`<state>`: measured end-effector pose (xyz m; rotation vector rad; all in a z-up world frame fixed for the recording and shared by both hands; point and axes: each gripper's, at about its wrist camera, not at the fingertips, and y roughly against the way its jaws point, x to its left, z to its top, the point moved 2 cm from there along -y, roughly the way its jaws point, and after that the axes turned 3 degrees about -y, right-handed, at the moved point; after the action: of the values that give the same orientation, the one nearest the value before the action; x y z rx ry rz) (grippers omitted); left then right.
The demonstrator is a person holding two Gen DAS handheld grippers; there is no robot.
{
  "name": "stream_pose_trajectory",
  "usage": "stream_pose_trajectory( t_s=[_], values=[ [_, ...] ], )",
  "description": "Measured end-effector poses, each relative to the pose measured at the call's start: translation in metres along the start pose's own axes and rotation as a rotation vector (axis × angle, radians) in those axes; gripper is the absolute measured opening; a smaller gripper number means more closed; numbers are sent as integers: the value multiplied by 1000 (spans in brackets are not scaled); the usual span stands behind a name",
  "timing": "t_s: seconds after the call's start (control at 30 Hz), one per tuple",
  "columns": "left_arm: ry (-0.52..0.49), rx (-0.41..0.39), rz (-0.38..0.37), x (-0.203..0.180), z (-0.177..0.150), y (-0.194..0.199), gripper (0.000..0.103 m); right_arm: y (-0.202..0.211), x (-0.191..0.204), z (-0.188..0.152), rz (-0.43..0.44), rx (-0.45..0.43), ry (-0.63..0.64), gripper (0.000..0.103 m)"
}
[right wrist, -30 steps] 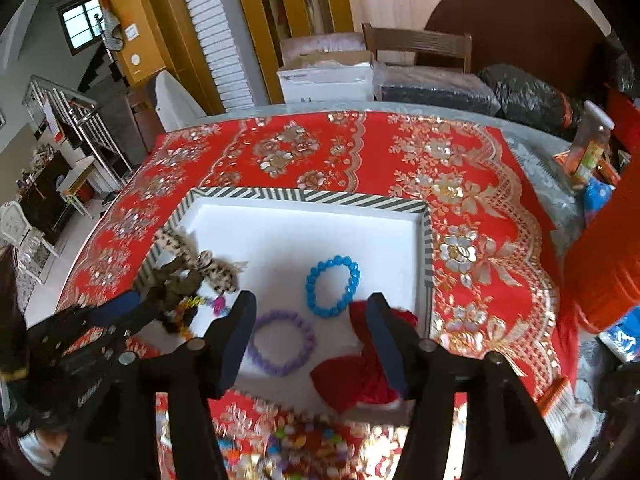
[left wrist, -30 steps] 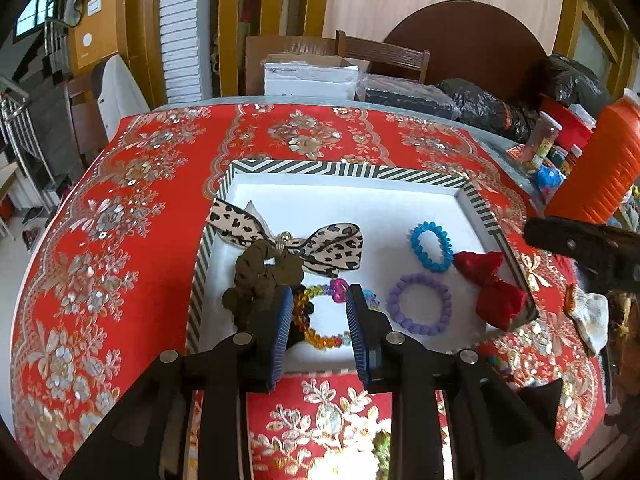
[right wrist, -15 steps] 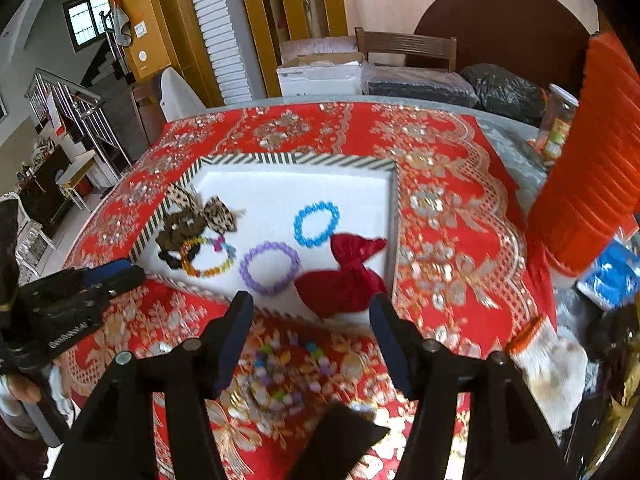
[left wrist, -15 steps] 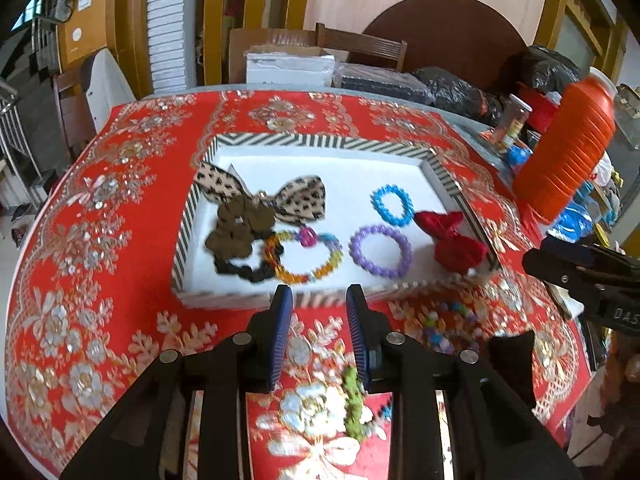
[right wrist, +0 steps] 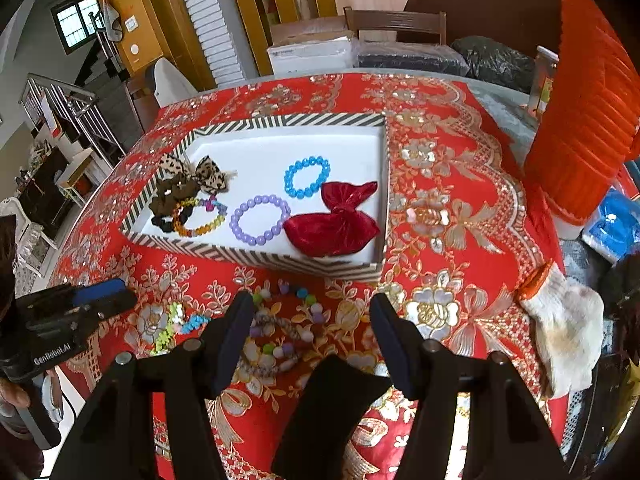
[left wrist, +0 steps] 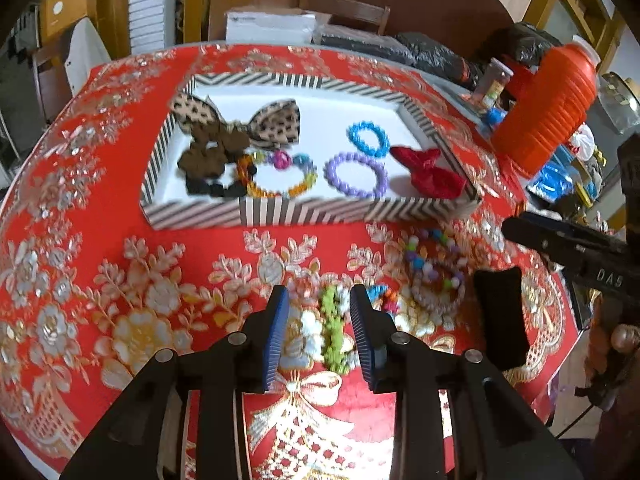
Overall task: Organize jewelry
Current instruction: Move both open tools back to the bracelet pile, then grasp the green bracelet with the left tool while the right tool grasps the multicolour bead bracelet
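A striped-rim white tray (left wrist: 312, 212) (right wrist: 256, 256) holds a leopard bow (left wrist: 276, 122), brown scrunchie (left wrist: 208, 156), multicolour bracelet (left wrist: 276, 176), purple bracelet (left wrist: 356, 176) (right wrist: 260, 218), blue bracelet (left wrist: 368, 138) (right wrist: 307, 176) and red velvet bow (left wrist: 430, 172) (right wrist: 334, 224). On the cloth in front lie a green spiral band (left wrist: 332, 332) (right wrist: 168, 330), a pompom bracelet (left wrist: 434, 276) (right wrist: 280, 332) and a black clip (left wrist: 500, 320) (right wrist: 328, 412). My left gripper (left wrist: 319, 316) is open around the green band. My right gripper (right wrist: 310, 328) is open above the pompom bracelet.
An orange ribbed jug (left wrist: 544, 104) (right wrist: 588, 120) stands right of the tray among bottles and bags. A white cloth (right wrist: 568, 328) lies at the right table edge. Boxes and a chair (left wrist: 344, 4) stand behind the red tablecloth (left wrist: 100, 280).
Both grippers have pulled back from over the tray toward the table's near edge. The loose pieces in front of the tray have come into view. Both stay open.
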<state>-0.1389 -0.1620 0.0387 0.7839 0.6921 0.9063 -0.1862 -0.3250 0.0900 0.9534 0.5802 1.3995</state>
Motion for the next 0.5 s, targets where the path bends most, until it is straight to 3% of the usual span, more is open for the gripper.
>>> stream_pose_trajectory(
  t_s=[0.5],
  values=[
    [-4, 29, 12, -3, -11, -9, 21, -17, 7, -6, 5, 32, 7, 63]
  ],
)
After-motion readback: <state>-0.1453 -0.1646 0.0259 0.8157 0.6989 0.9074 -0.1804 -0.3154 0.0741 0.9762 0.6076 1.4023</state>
